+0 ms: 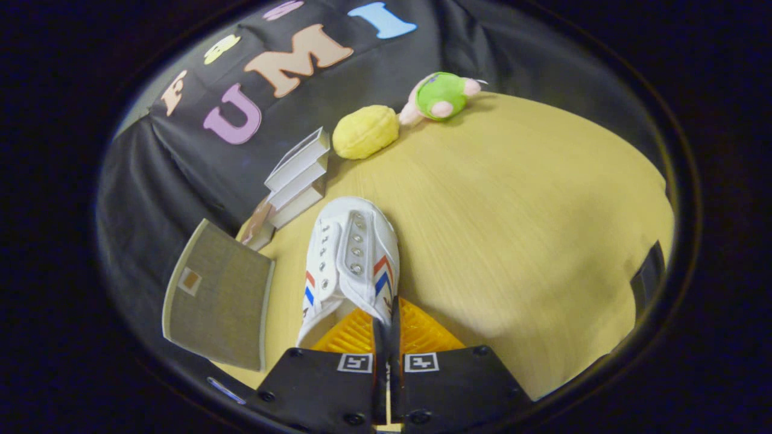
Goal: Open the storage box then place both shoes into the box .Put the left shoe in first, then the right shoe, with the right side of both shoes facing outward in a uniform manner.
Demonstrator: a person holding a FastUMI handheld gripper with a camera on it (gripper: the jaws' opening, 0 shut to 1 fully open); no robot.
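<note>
With the gripper (386, 328) clamped on the shoe (353, 259), box (217, 295) and books (298, 178) crowd one side; the other side's table (512, 241) lies bare.

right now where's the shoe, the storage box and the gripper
white shoe (353, 259): gripper view, on its laced top, heel edge pinched by the fingers.
storage box (214, 295): gripper view, on its fabric side, beside the shoe.
gripper (386, 322): gripper view, midway between the fingertips, shut on the shoe.
</note>
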